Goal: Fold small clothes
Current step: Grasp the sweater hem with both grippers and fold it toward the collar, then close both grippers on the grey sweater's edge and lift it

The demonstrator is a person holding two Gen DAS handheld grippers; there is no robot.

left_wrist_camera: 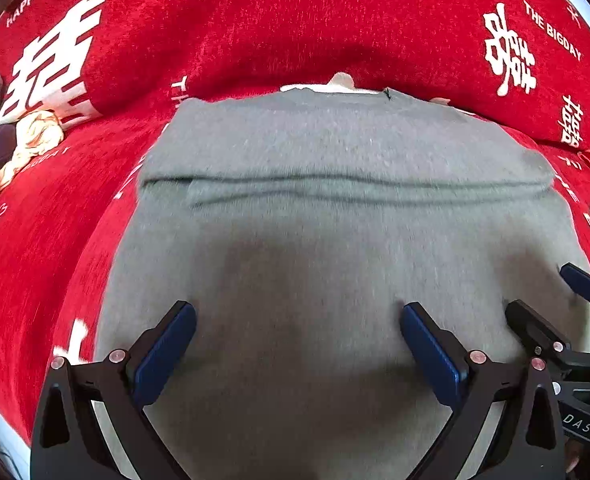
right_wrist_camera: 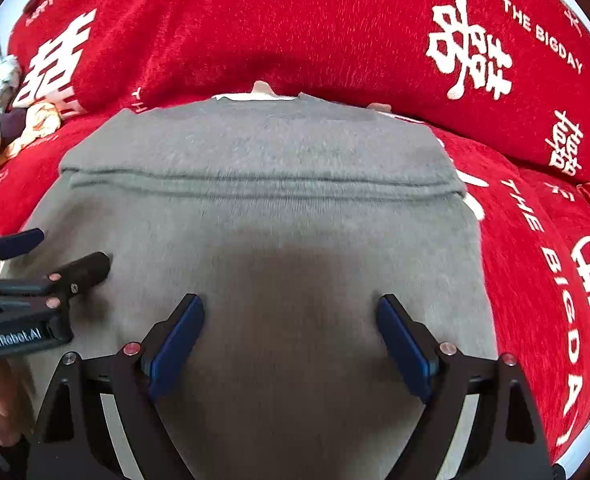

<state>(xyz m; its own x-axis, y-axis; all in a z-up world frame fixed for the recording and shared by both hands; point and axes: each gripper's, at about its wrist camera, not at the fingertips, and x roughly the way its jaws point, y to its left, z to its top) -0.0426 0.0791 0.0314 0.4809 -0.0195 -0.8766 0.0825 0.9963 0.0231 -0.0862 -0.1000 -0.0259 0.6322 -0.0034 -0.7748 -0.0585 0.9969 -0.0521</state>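
A grey sweater [left_wrist_camera: 335, 240] lies flat on a red cover, with a horizontal fold line across its upper part; it also shows in the right wrist view [right_wrist_camera: 263, 232]. A white garment edge [left_wrist_camera: 319, 88] peeks from under its far side. My left gripper [left_wrist_camera: 297, 316] is open and empty, hovering over the sweater's near left part. My right gripper [right_wrist_camera: 291, 308] is open and empty over the near right part. The right gripper shows at the right edge of the left wrist view [left_wrist_camera: 551, 296], and the left gripper shows at the left of the right wrist view [right_wrist_camera: 59, 252].
A red cover with white characters and lettering [left_wrist_camera: 55, 240] spreads over the seat and the raised back cushion [right_wrist_camera: 335, 20]. A pile of other clothes [left_wrist_camera: 27, 136] lies at the far left, also in the right wrist view [right_wrist_camera: 11, 116].
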